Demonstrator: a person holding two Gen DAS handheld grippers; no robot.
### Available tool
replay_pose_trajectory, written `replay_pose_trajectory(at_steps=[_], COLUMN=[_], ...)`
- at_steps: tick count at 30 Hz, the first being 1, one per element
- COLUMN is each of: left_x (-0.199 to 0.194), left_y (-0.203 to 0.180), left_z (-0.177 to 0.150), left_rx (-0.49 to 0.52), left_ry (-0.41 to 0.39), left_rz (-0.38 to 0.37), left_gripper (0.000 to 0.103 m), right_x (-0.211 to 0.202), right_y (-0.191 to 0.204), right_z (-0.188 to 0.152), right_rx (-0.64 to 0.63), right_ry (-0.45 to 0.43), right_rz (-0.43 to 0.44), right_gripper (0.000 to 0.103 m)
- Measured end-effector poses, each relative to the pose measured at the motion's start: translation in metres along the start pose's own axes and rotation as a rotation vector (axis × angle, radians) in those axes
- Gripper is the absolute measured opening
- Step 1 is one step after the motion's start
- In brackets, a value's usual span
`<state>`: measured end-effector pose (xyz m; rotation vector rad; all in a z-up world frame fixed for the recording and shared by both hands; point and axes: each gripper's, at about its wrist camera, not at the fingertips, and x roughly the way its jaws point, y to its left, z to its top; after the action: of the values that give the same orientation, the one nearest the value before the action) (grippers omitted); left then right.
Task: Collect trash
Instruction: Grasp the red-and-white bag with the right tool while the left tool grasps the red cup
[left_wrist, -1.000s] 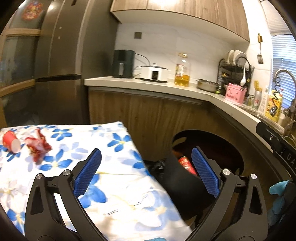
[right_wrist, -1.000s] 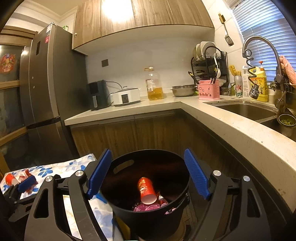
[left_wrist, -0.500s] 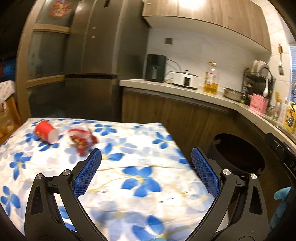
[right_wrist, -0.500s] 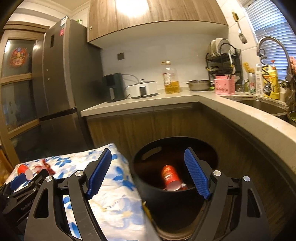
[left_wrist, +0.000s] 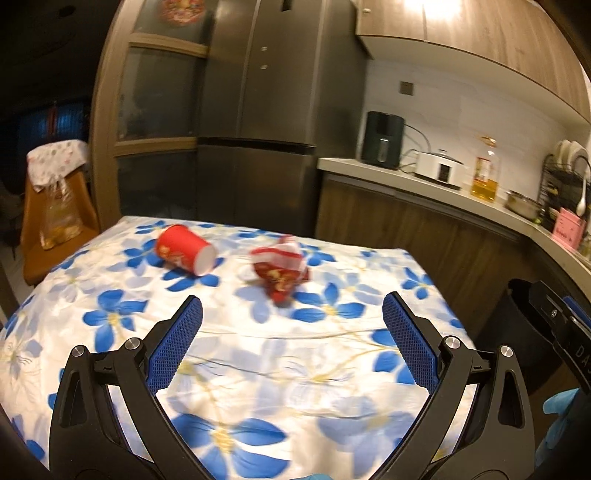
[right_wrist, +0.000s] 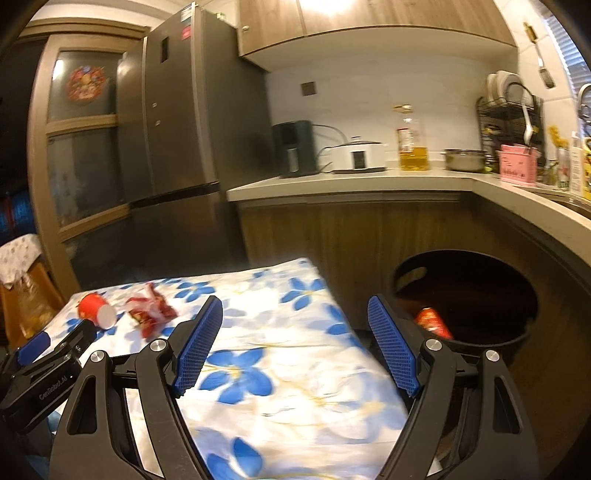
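A red paper cup (left_wrist: 184, 249) lies on its side on the blue-flowered tablecloth (left_wrist: 258, 369), with a crumpled red and white wrapper (left_wrist: 282, 271) to its right. My left gripper (left_wrist: 291, 332) is open over the cloth, short of both, nothing between its fingers. In the right wrist view the cup (right_wrist: 96, 310) and wrapper (right_wrist: 149, 312) lie far left. My right gripper (right_wrist: 295, 332) is open and empty over the table's right edge. The black bin (right_wrist: 491, 343) stands right of the table with a red cup (right_wrist: 434, 323) inside. The left gripper's body (right_wrist: 44, 360) shows at lower left.
A dark fridge (left_wrist: 255, 122) stands behind the table. The counter (right_wrist: 351, 182) holds an air fryer, a white cooker, an oil bottle (right_wrist: 410, 142) and a dish rack. An orange chair (left_wrist: 55, 221) with a cloth on it stands left of the table.
Both grippers have swung left, away from the bin and over the table. The cup and wrapper now lie nearer the middle of the left wrist view. Both grippers stayed open.
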<state>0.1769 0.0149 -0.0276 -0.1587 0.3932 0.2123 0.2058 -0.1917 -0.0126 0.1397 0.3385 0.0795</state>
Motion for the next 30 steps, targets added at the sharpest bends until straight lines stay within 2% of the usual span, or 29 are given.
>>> replay_pose_trajectory(at_steps=[14,22,30], left_x=[0.033,0.067,0.104], left_y=[0.061,0.099,0.129], left_z=[0.008,0.022,0.034], left_rx=[-0.057,-0.088,-0.117], left_ry=[0.012,0.010,0.048], left_rz=[0.100,0.145,0.119], left_gripper=[0.096,0.096,0.096], right_x=[0.055,0.092,0.130], right_y=[0.068,0.107,0.142], right_z=[-0.012,-0.022,-0.025], right_rx=[-0.051,-0.079,-0.094], right_ry=[0.064,0.107,0.141], right_rz=[0.121,0.171,0.211], right_gripper=[0.079,0.079,0.079])
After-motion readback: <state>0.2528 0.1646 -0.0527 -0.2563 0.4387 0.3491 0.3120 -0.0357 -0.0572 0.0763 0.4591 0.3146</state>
